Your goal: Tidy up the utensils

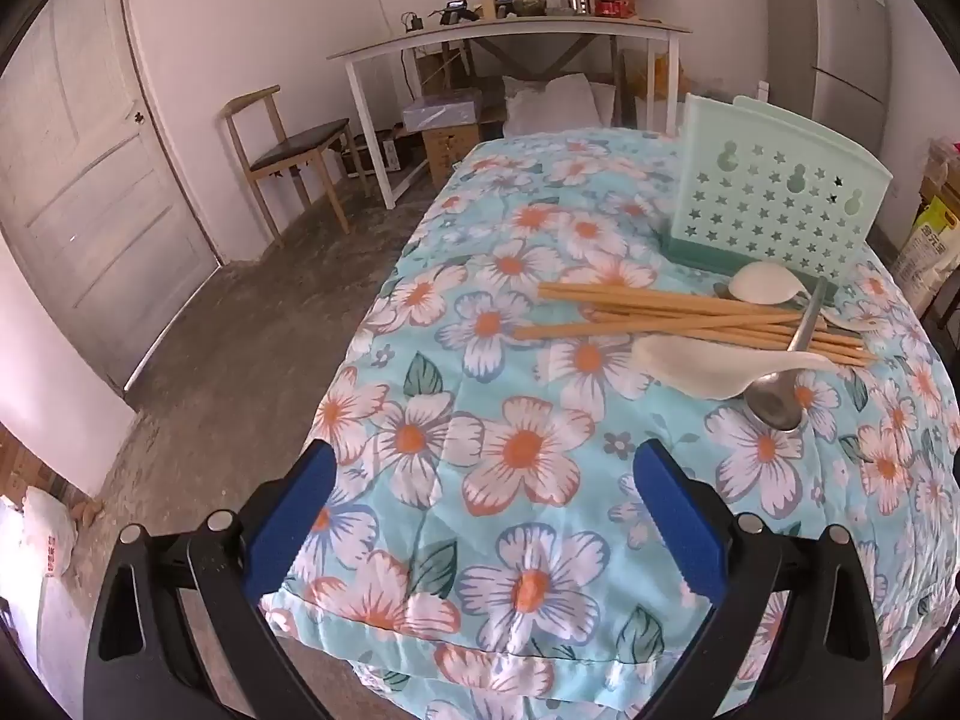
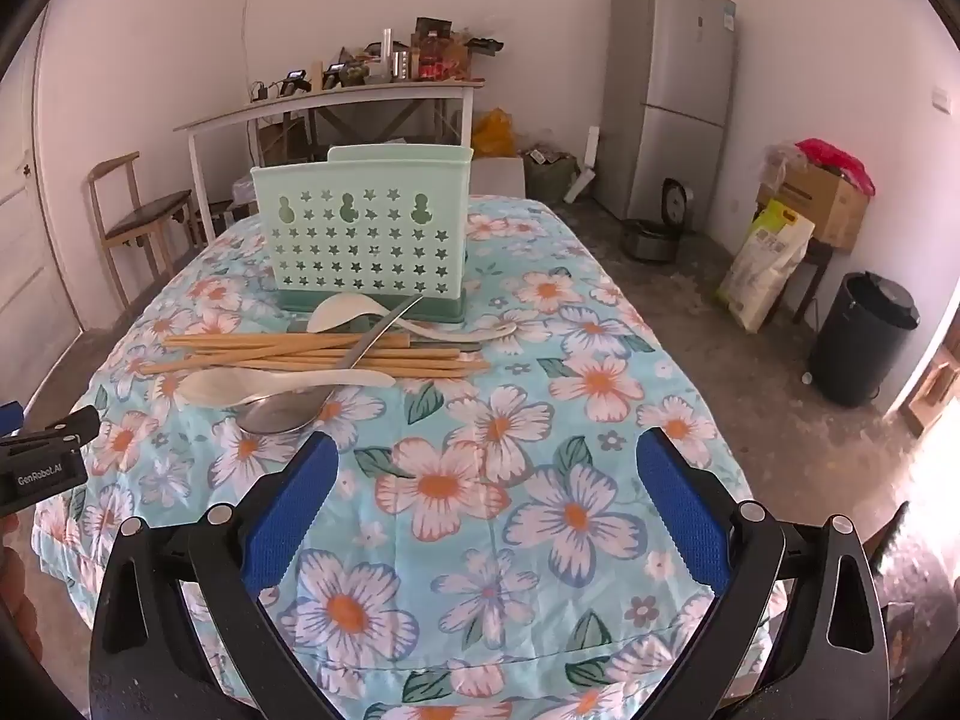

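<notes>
Utensils heaped loose near the middle of the table, just in front of the holder: chopsticks (image 2: 312,355) bundled lengthwise, white spoon (image 2: 270,387) lying across their near side, metal spoon (image 2: 282,414) with its bowl nearest the front edge and handle crossing the pile, second white spoon (image 2: 354,309) touching the holder's base. Green holder (image 2: 360,228) upright toward the far edge, open at the top, apparently empty so far, ready to take them. Left gripper (image 1: 486,516) and right gripper (image 2: 489,516) both hovering over the floral cloth (image 2: 480,480) near the front edge, jaws spread wide, gripping nothing. Probably poised for a first pick.
</notes>
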A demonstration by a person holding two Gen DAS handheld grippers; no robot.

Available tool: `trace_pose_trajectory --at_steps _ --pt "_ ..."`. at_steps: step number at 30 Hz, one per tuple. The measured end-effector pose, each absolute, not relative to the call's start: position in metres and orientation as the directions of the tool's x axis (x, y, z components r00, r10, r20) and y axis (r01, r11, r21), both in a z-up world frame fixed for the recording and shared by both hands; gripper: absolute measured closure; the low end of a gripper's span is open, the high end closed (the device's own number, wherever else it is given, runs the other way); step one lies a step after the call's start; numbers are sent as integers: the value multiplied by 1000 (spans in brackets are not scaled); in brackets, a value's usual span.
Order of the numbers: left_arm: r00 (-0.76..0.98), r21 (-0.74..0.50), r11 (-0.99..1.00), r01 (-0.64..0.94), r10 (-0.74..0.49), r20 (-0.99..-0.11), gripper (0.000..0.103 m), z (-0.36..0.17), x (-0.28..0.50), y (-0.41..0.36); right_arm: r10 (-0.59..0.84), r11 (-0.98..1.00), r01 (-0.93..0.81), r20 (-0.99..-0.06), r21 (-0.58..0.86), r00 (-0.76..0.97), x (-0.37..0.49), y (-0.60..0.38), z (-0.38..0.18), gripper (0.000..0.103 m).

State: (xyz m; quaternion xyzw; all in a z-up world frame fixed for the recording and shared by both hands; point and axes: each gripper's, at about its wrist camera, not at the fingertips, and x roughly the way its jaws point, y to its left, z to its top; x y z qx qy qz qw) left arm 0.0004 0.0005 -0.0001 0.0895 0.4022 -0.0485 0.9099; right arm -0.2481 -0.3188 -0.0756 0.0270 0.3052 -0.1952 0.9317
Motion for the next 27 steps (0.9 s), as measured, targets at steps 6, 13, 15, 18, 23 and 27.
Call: trace_pose_trajectory --at_steps 6,13,15,18,23,27 --pt "669 135 975 179 -20 -743 6 -1 1 -1 -335 924 377 -594 -57 732 -244 -315 -77 8" --pt "667 131 978 163 -12 -745 6 -3 4 2 -342 921 387 -582 -49 738 -248 -325 -76 8" --pt "667 129 978 162 -12 -745 6 -2 4 2 -341 921 386 -584 -51 737 -248 -325 -76 8" --pt "669 131 978 162 -11 -743 6 -3 3 1 -342 920 388 -584 -51 736 -248 -325 -76 8" --pt "669 131 978 163 -12 -743 6 -2 1 -1 -342 921 387 -584 -51 736 -248 -325 -76 8" --pt "670 130 978 161 -12 -742 6 -3 1 0 -342 920 388 -585 -51 735 -248 -325 -76 8"
